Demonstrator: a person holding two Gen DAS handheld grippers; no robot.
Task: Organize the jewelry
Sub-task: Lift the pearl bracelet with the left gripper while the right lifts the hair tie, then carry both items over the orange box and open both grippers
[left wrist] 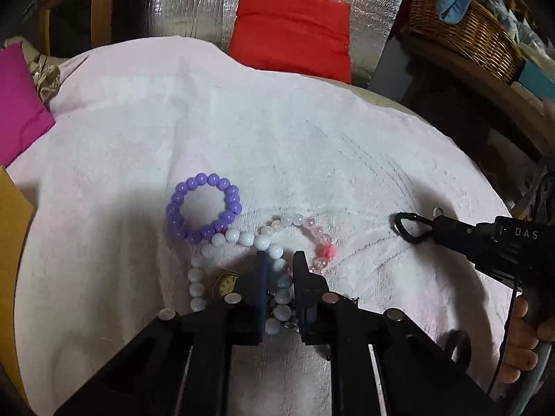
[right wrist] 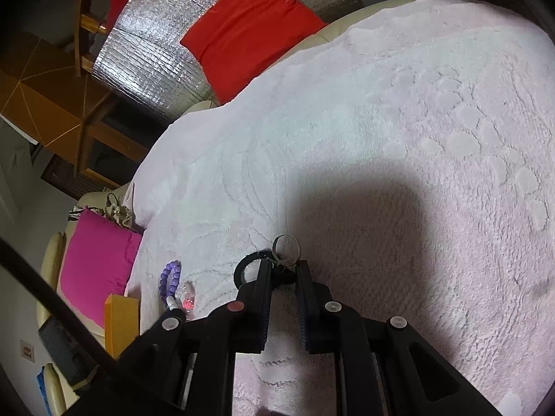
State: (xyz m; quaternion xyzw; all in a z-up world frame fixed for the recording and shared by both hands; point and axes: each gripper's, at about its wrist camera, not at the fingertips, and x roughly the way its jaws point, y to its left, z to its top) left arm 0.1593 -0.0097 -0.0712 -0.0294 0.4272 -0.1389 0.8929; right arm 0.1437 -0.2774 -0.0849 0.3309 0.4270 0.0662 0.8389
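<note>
On a pale pink towel [left wrist: 312,131] lies a purple bead bracelet [left wrist: 203,208], touching a white bead bracelet [left wrist: 242,237]. A pink and clear bead bracelet [left wrist: 314,232] curves off to their right. A small gold watch face [left wrist: 225,284] sits inside the white loop. My left gripper [left wrist: 280,260] is shut on the white bracelet, with its beads between the two fingers. At the right, my right gripper [left wrist: 433,223] is shut on a black carabiner clip [left wrist: 407,227]. The right wrist view shows that gripper [right wrist: 282,267] holding the clip [right wrist: 244,267], with a thin metal ring [right wrist: 286,246] on it.
A red cushion [left wrist: 291,31] leans on a silver foil sheet [left wrist: 194,3] behind the towel. A magenta cushion [left wrist: 17,104] and an orange box [left wrist: 10,228] sit at the left. A wicker basket [left wrist: 461,31] stands back right. A person's hand [left wrist: 523,339] grips the right handle.
</note>
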